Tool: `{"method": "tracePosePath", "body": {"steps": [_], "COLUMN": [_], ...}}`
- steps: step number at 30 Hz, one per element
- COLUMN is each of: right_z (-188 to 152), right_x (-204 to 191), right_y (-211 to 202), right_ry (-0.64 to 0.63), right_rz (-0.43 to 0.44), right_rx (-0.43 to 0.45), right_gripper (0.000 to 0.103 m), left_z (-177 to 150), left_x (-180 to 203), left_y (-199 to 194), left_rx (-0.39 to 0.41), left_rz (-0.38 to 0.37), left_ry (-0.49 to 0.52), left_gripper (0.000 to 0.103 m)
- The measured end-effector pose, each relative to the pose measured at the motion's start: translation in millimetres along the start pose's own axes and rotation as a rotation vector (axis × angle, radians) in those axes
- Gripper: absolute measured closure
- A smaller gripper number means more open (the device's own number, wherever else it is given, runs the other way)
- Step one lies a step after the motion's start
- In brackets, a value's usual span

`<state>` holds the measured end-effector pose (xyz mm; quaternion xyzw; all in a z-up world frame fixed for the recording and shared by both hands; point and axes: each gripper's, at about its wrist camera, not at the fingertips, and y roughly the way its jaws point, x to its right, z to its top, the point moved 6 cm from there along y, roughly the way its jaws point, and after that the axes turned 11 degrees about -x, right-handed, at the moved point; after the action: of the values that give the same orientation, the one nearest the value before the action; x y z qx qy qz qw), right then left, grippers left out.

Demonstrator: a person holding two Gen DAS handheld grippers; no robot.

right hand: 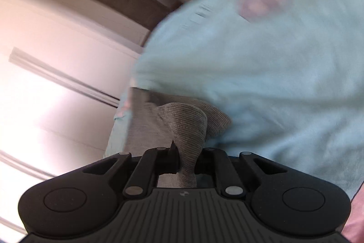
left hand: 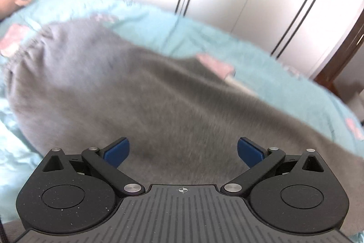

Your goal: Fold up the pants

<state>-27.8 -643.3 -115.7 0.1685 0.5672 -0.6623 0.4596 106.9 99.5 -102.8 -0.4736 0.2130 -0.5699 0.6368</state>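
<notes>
The grey pants (left hand: 141, 92) were spread across the light-blue bedcover (left hand: 227, 42). The left gripper (left hand: 183, 153) was held above them, jaws wide apart and empty. The right gripper (right hand: 187, 159) was clamped tight on a ribbed cuff (right hand: 188, 126).

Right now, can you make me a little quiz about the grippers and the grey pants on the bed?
1. True or false: the left gripper is clamped on cloth.
2. What does the right gripper hold? A) a ribbed fold of the grey pants B) the blue bedspread C) nothing
3. Fill in: the pants' gathered waistband shows at the far ____ in the left wrist view.

Key
1. False: its blue pads stand wide apart above the pants, nothing between them.
2. A
3. left
</notes>
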Motion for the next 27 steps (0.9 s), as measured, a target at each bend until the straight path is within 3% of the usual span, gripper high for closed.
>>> {"method": "tracePosePath", "body": {"steps": [3,5,8,10,14,16,17,19,27], "right_z": [-9.6,-34.1,-103.2,-167.9,-307.7,-361.1,-376.9,-382.3,-385.3], "right_x": [-77.9,-142.4,-230.0,-265.2,-258.8,-227.6,-217.4,-227.2,-229.0], "right_y": [-21.1,-34.7,-39.3,-27.2,35.3,78.5,91.1,85.3,68.8], "right_ry": [-0.27,-0.496,-0.826,-1.024,-1.324,-1.378,-1.402,-1.431,-1.478], "right_rz": [-0.046,-0.022,0.057,0.094,0.034,-0.062,-0.13,-0.13,-0.104], "right_rx": [0.067,0.097,0.081,0.011,-0.214,-0.416,-0.459,-0.394,-0.395], "right_gripper": [0.094,0.094,0.094,0.094,0.094,0.093,0.093,0.094,0.093], "left_z": [-1.8,1.4,7.2,10.0,10.8,9.6,9.4,8.7,1.2], "left_x": [-7.4,-11.7,-22.5,-31.9,-52.5,-65.9,-71.3,-80.3,-82.1], "left_y": [-28.3,-49.0,-84.0,-106.1,-129.5,-134.0,-135.7,-138.2,-114.5], "left_rx": [0.044,0.075,0.141,0.188,0.207,0.189,0.19,0.19,0.093], "left_rz": [-0.041,-0.088,-0.143,-0.163,-0.201,-0.25,-0.257,-0.27,-0.33], "left_ry": [-0.023,-0.045,-0.078,-0.095,-0.134,-0.198,-0.216,-0.254,-0.294], "left_gripper": [0.0,0.0,0.0,0.0,0.0,0.0,0.0,0.0,0.0]}}
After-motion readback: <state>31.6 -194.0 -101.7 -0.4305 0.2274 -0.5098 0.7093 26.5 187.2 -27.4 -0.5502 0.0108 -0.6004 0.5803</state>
